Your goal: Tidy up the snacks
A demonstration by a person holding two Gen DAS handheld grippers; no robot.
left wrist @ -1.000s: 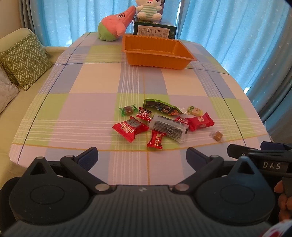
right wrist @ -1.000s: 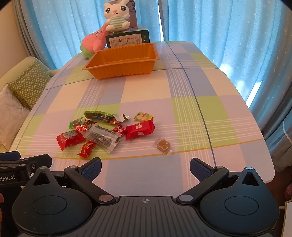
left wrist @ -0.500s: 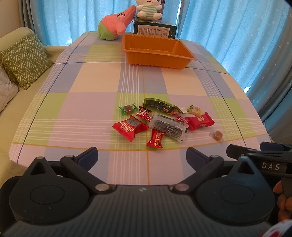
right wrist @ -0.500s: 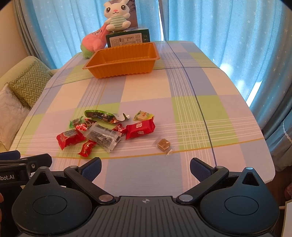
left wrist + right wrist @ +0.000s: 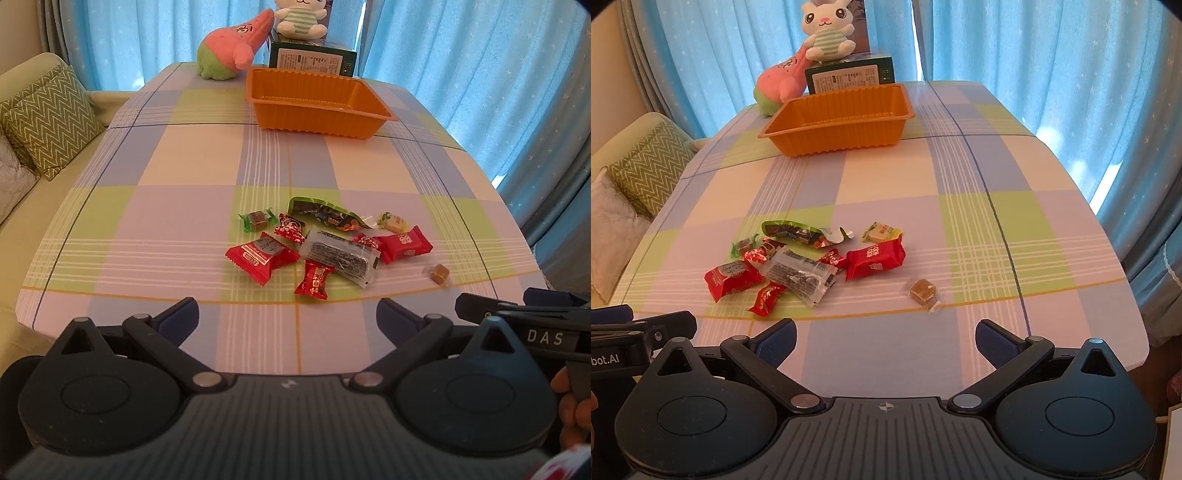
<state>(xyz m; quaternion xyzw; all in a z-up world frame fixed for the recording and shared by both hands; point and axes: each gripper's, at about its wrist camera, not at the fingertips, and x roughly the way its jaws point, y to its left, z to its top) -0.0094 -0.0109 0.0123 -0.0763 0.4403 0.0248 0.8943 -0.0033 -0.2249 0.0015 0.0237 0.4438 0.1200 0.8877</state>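
Left gripper (image 5: 287, 314): I have it hanging over the near edge of the table, fingers spread wide, nothing between them.
Right gripper (image 5: 885, 338): same from my right view — wide apart, bare, low at the near edge; its body also shows at the right border of the left view.
Snack pile (image 5: 328, 243): loose on the checked tablecloth (image 5: 886, 173), near-centre, well apart from both grippers.
Red packets: a large red packet (image 5: 261, 255) at the pile's left, another red packet (image 5: 404, 243) at its right, a small red candy (image 5: 314, 282) nearest me.
Clear wrapper (image 5: 340, 255): dark bar inside, lying between the two large red ones, overlapping its neighbours.
Green bag (image 5: 323, 214): far side of the pile; its far end looks torn open, though I can't be sure at this size.
Small pieces: a green-wrapped candy (image 5: 257, 218) at far left, a yellow-green candy (image 5: 393, 221) at far right.
Brown cube (image 5: 923, 289): in clear film, alone to the right of the pile — apart from the rest.
Orange tray (image 5: 834, 127): far end of the table, well apart from the snacks, and I see nothing in it.
Behind the tray: a dark green box (image 5: 849, 78), a bunny plush (image 5: 827, 31) sitting on it, a pink-and-green plush (image 5: 231, 46) to the left.
Left of the table: a sofa with a chevron cushion (image 5: 46, 118).
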